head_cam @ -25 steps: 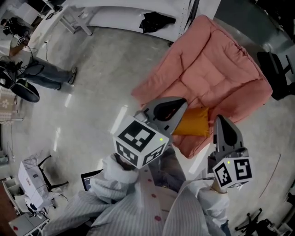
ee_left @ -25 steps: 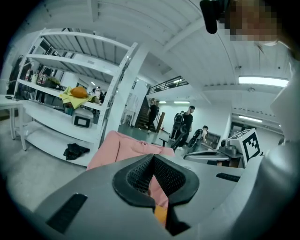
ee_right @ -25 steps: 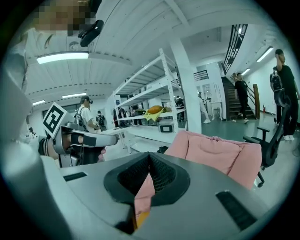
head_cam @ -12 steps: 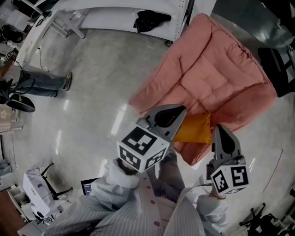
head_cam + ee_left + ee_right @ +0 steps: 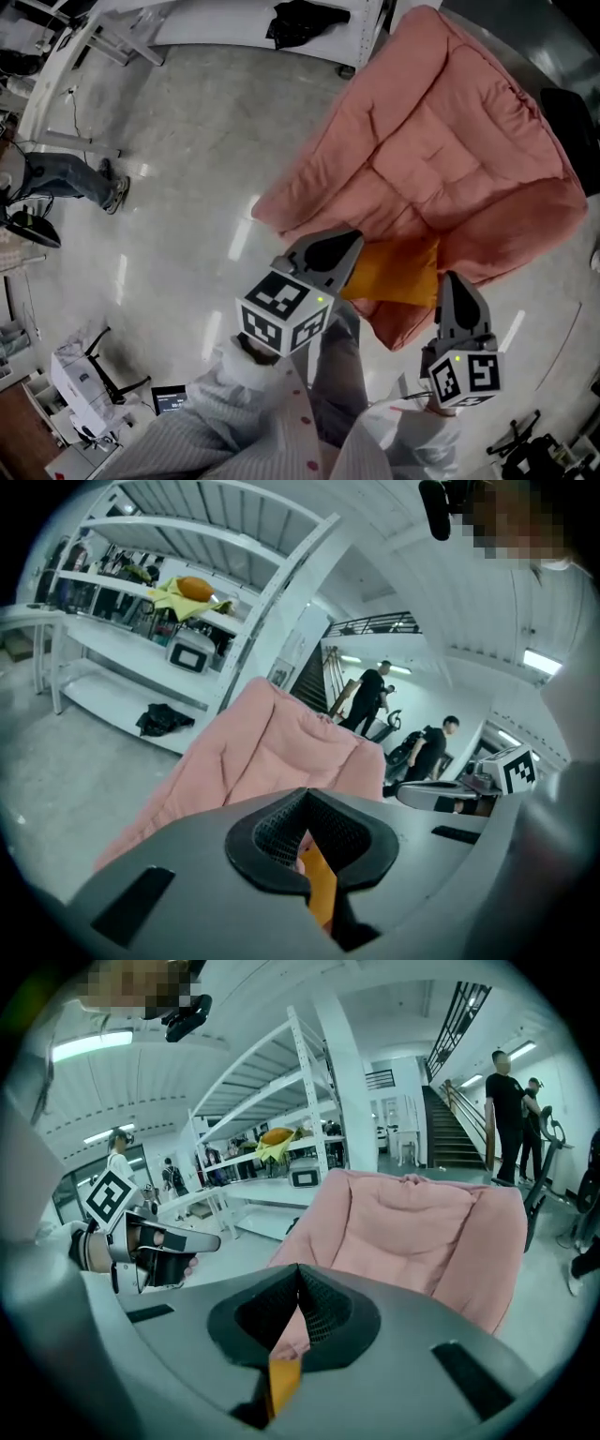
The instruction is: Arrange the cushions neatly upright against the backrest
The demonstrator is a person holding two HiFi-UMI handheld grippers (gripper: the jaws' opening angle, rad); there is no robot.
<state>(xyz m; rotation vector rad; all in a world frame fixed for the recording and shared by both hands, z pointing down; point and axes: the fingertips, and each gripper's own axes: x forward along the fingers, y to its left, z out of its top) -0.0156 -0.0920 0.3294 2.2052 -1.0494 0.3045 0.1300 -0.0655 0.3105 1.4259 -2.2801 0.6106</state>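
Observation:
A pink padded lounge chair (image 5: 441, 159) fills the upper right of the head view, its backrest toward the top. An orange cushion (image 5: 394, 274) lies flat at the front of its seat. My left gripper (image 5: 347, 244) is shut and empty, its tip just over the cushion's left end. Beside the cushion's right end, my right gripper (image 5: 457, 281) is also shut with nothing in it. In the left gripper view the chair (image 5: 272, 752) rises ahead and the cushion (image 5: 322, 892) shows below the shut jaws. The right gripper view shows the chair (image 5: 412, 1232) and a strip of cushion (image 5: 284, 1377).
White shelving racks (image 5: 234, 28) run along the far wall with a black cloth (image 5: 300, 17) at their foot. A person's legs (image 5: 66, 178) stand at the left. A laptop (image 5: 169, 401) and boxes sit at lower left. People (image 5: 506, 1110) stand by a staircase behind the chair.
Both grippers have come down and forward toward the orange cushion, and the chair now sits larger and closer in the head view. Both stay shut.

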